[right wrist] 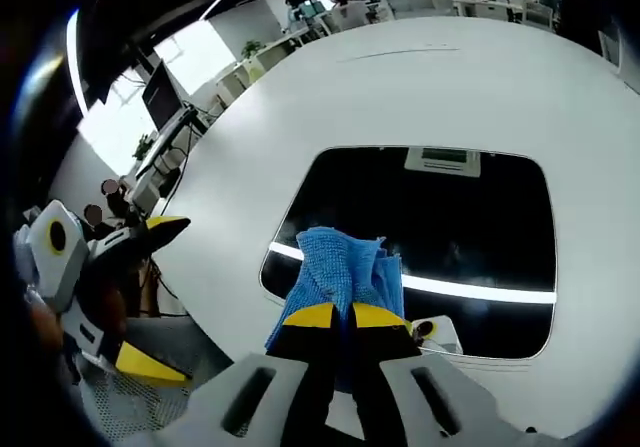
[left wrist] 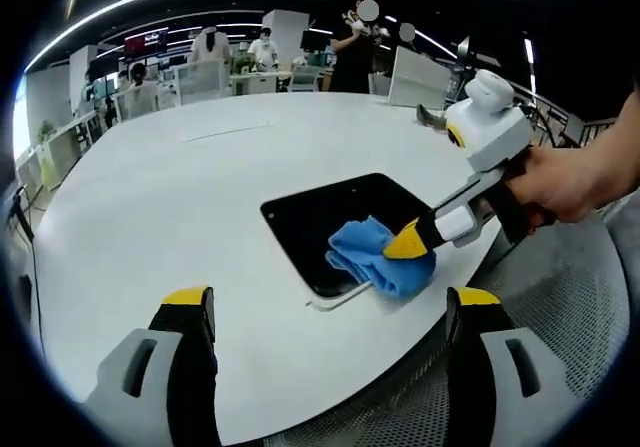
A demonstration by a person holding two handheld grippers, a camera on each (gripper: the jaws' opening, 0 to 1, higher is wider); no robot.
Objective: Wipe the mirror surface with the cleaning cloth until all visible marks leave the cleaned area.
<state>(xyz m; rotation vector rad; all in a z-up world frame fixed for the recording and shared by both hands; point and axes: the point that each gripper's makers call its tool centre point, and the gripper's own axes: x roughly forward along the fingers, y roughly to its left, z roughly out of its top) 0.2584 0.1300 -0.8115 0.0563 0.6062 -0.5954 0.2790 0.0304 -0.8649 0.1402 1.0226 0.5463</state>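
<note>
Here, in the left gripper view, the left tongs [left wrist: 330, 312] stand wide apart and hold nothing, hovering over the near edge of the white round counter [left wrist: 150, 207]. Just beyond them the mirror [left wrist: 330, 217] lies flat on the counter, dark and reflective, with its near corner close to the counter's edge. The blue cleaning cloth [left wrist: 375, 255] sits bunched on that near corner, covering part of the glass and rim. The right tongs [left wrist: 412, 239] come in from the right, closed on the cloth, with a person's hand [left wrist: 560, 182] behind them.

In the right gripper view, the right tongs [right wrist: 335, 317] are pinched tight on the cleaning cloth [right wrist: 340, 267], pressed to the mirror [right wrist: 470, 217], which reflects ceiling light strips. Any marks on the glass are hard to make out. The left tongs [right wrist: 150, 297] show at the left, open.

Farther off stand office desks, monitors and several people, small and blurred.
</note>
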